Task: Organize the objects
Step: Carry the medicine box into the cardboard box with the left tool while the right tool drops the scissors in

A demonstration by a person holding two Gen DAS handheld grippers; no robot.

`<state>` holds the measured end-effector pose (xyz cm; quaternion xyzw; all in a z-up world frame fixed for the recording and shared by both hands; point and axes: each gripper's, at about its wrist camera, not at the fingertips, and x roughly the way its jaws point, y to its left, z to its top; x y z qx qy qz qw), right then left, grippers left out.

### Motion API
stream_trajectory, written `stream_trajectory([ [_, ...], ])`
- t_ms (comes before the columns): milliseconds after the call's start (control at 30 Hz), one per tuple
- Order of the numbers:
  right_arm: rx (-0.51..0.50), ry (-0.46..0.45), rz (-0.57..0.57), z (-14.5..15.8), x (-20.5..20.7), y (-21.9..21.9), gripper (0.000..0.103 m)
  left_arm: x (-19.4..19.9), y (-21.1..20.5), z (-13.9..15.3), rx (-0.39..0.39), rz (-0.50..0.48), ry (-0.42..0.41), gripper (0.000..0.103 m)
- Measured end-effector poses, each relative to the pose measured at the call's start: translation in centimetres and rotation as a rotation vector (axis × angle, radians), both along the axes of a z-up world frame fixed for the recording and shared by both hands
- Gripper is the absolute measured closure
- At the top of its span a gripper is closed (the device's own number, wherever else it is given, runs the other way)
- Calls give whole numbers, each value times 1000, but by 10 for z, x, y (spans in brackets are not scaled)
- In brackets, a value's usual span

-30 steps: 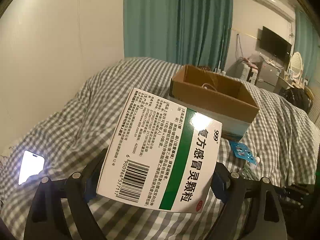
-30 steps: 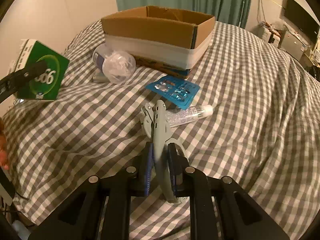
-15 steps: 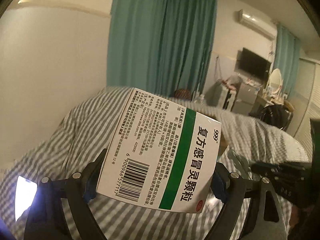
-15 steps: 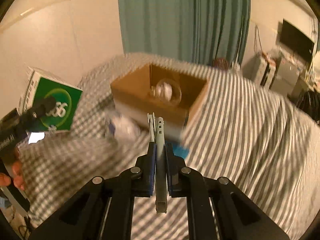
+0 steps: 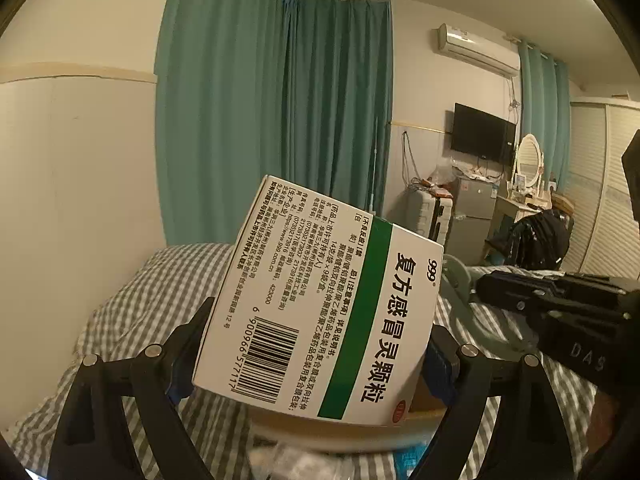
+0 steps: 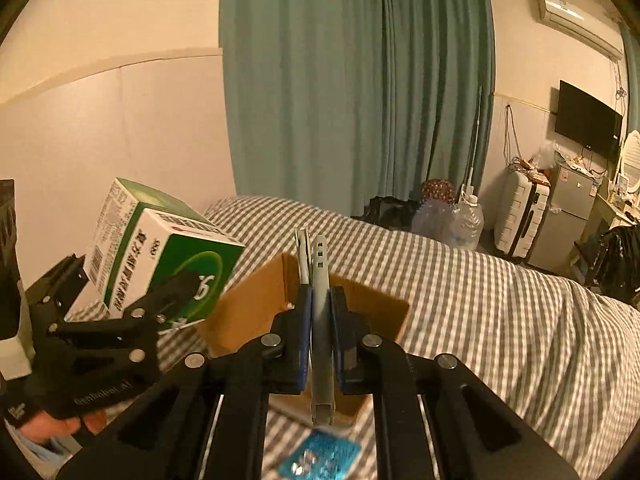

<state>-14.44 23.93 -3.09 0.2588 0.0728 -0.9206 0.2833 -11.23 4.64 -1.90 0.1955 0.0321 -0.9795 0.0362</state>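
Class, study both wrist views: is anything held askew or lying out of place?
The medicine box sits tilted in the left gripper. A blue blister pack lies loose on the checked bedcover, outside the cardboard box.

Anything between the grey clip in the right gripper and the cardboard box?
Nothing visible. The right gripper holds the grey clip above the open cardboard box. The left gripper with the green medicine box is off to the left, apart.
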Motion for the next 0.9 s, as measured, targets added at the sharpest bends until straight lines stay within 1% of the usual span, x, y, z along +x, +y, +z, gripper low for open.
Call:
stream_trajectory([
  [167,-18,-37,-22,-18,-40,-7,94,-40,2,-13,-10,-26,-29,13],
  [333,-20,-106,-49,-51,-69,-8,94,-69,6,-42,-17,-57,-89,13],
  [467,-37,-152,-55,-72,-74,-3,94,-87,8,-67,7,-76,-144,12],
  [567,-43,-156,-57,-73,-76,-4,94,-95,7,-78,22,-83,-193,11],
  [600,-42,-149,-63,-70,-75,-6,93,-99,9,-77,21,-81,-200,10],
  [667,-47,-128,-76,-62,-69,-3,82,-97,8,-72,10,-78,-201,4],
  [700,-52,-119,-85,-57,-66,-1,61,-95,7,-67,0,-73,-193,0],
  [733,-60,-110,-93,-50,-62,1,42,-91,6,-62,-8,-67,-183,0],
  [767,-73,-97,-103,-43,-61,6,38,-87,5,-56,-13,-70,-175,0],
  [867,-86,-61,-124,-20,-47,13,38,-72,0,-35,-24,-66,-154,0],
  [900,-86,-44,-135,-10,-38,16,34,-65,-3,-30,-27,-63,-147,0],
])
